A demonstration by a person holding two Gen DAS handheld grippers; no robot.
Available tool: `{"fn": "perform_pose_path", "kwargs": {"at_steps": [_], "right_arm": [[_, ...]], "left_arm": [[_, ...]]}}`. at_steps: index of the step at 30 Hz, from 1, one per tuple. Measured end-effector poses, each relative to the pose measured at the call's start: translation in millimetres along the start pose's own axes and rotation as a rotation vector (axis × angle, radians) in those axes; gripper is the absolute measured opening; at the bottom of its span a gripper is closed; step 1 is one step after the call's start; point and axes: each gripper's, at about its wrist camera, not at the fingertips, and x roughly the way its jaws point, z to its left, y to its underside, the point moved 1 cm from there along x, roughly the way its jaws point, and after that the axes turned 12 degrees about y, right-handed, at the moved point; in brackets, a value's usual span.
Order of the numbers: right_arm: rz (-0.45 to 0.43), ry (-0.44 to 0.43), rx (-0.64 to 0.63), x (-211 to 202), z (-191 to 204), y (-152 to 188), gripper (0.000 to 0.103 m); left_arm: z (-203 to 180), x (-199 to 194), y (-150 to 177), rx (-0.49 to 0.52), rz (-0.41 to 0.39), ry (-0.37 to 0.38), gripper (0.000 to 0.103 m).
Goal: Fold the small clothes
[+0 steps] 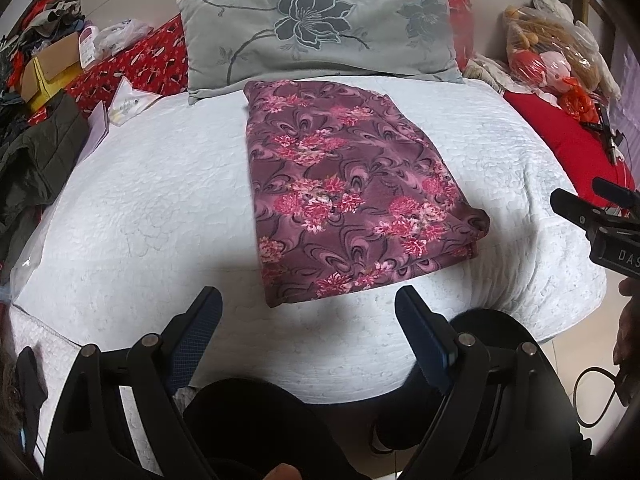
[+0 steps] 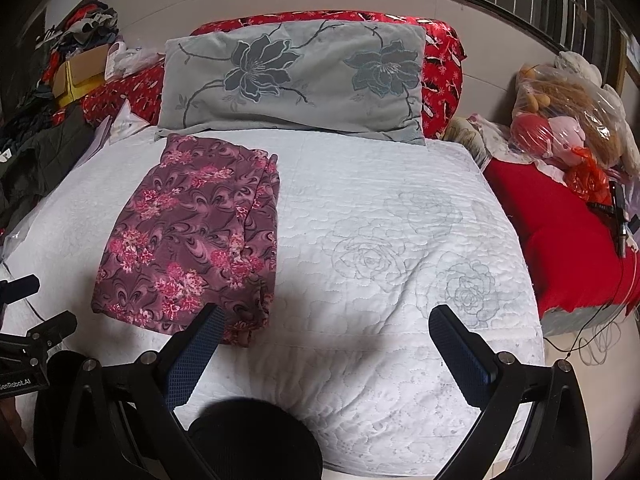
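Holding both tongs back off bed, jaws apart, nothing gripped. Garment [image 1: 352,196] lies folded on white quilt [image 1: 152,208], centre of left view, looks finished, so I keep clear. Left gripper [image 1: 308,332] just below its near edge; right gripper [image 2: 328,344] lower right of it.

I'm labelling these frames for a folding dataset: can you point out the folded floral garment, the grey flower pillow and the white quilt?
folded floral garment [image 1: 352,196]: left wrist view, middle of its top layer.
grey flower pillow [image 1: 320,28]: left wrist view, on its face by the dark flower.
white quilt [image 2: 400,240]: right wrist view, bare stitched part.
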Motion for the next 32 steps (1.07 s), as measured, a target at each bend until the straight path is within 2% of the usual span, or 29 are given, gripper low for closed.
{"fn": "perform_pose_path", "kwargs": {"at_steps": [22,32], "right_arm": [[-0.003,0.007,-0.010,-3.5,0.5,0.0,0.102],[-0.003,0.009,-0.006,-4.1,-0.2,0.8,0.102]], "left_arm": [[1.1,-2.5,-4.4,-0.042,0.002,0.042,0.089],[-5.0,-0.6,-4.8,-0.038,0.014,0.034,0.089]]}}
